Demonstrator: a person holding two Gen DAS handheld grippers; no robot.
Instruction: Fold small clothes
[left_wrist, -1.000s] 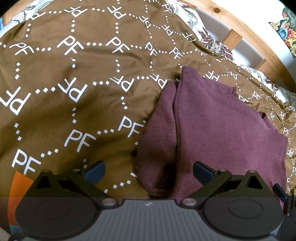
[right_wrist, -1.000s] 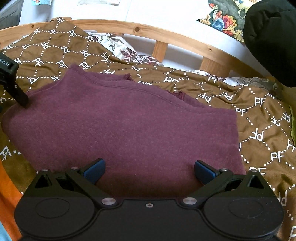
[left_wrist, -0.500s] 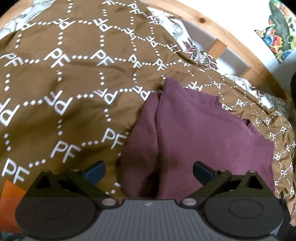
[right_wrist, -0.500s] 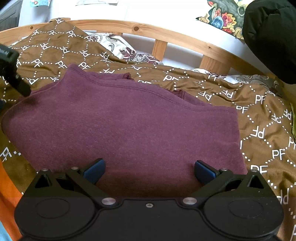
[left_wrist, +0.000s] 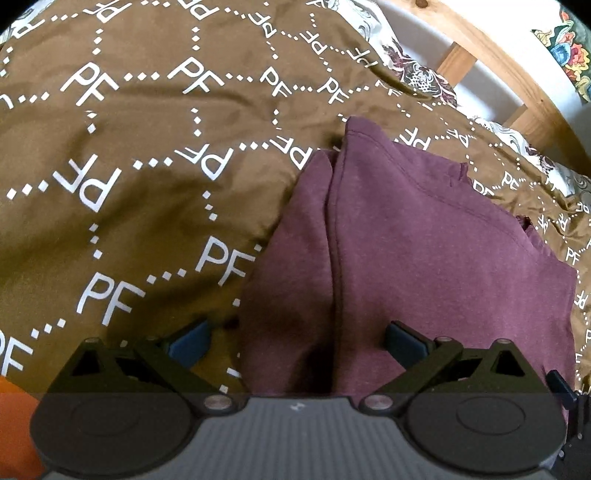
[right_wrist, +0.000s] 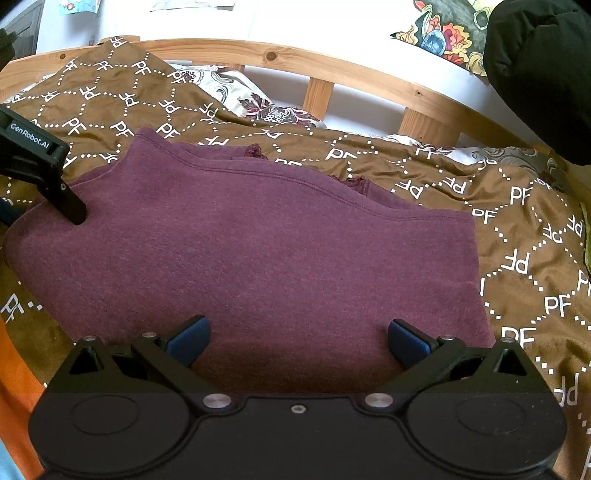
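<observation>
Left wrist view: the left gripper (left_wrist: 297, 339) hangs low over the near left end of the maroon garment (left_wrist: 424, 258), tilted down at the bed.
Left fingers: the blue-padded fingers (left_wrist: 190, 341) are spread wide with nothing between them; one is over the brown bedspread (left_wrist: 140, 177), the other over the cloth.
Right gripper pose: the right gripper (right_wrist: 297, 339) sits low at the near edge of the garment (right_wrist: 258, 258), aimed across it toward the wooden bed rail (right_wrist: 332, 70).
Right fingers: both fingers (right_wrist: 406, 341) stand wide apart above the cloth, pinching nothing; whether they touch the fabric cannot be told.
Garment position: it lies folded and fairly flat on the bedspread (right_wrist: 524, 236), near the rail, with a stitched hem running along its far edge.
Seen only from the left wrist: a lengthwise fold ridge along the garment's left end, with a narrower flap beside it, and an orange patch (left_wrist: 16, 424) at the lower left corner.
Seen only from the right wrist: the garment's full width, part of the left gripper (right_wrist: 40, 166) over its far left corner, a floral sheet (right_wrist: 258, 103) past the bedspread, a patterned cushion (right_wrist: 443, 33) and a black object (right_wrist: 539, 74) at the upper right.
</observation>
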